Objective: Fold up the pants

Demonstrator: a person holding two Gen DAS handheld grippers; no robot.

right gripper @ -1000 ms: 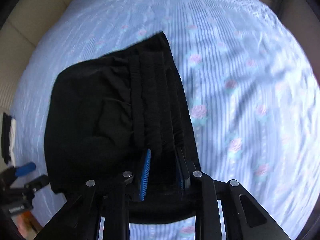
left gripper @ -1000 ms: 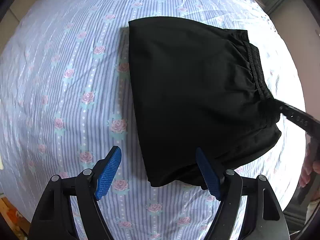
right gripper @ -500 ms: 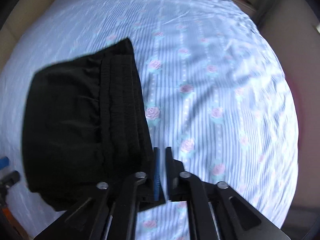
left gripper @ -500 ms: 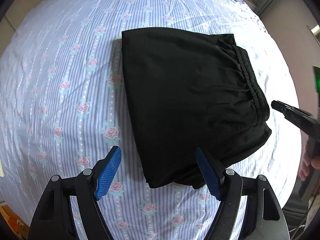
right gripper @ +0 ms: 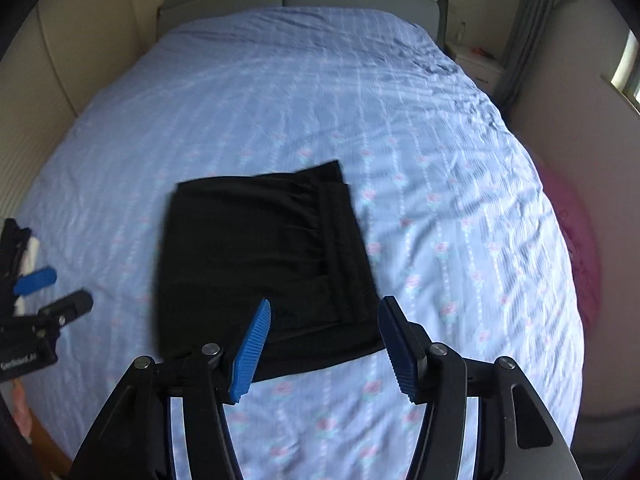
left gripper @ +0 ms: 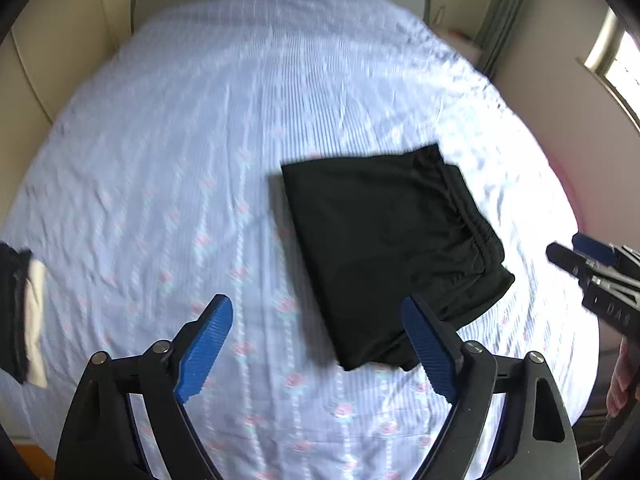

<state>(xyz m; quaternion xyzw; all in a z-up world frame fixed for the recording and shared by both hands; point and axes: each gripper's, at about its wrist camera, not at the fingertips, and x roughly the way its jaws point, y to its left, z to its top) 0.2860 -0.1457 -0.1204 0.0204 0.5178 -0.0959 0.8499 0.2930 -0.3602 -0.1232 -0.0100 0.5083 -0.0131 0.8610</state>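
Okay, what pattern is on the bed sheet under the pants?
The bed sheet is light blue with fine stripes and rows of small pink roses, clearest in the right wrist view.

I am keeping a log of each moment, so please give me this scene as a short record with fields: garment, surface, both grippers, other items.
garment: black pants, folded into a compact rectangle, lying flat
surface: blue striped bedsheet with rose print
left gripper: open, holding nothing, above the sheet
right gripper: open, holding nothing, near the pants' closest edge
other items: dark and white cloth pile at the bed's left edge
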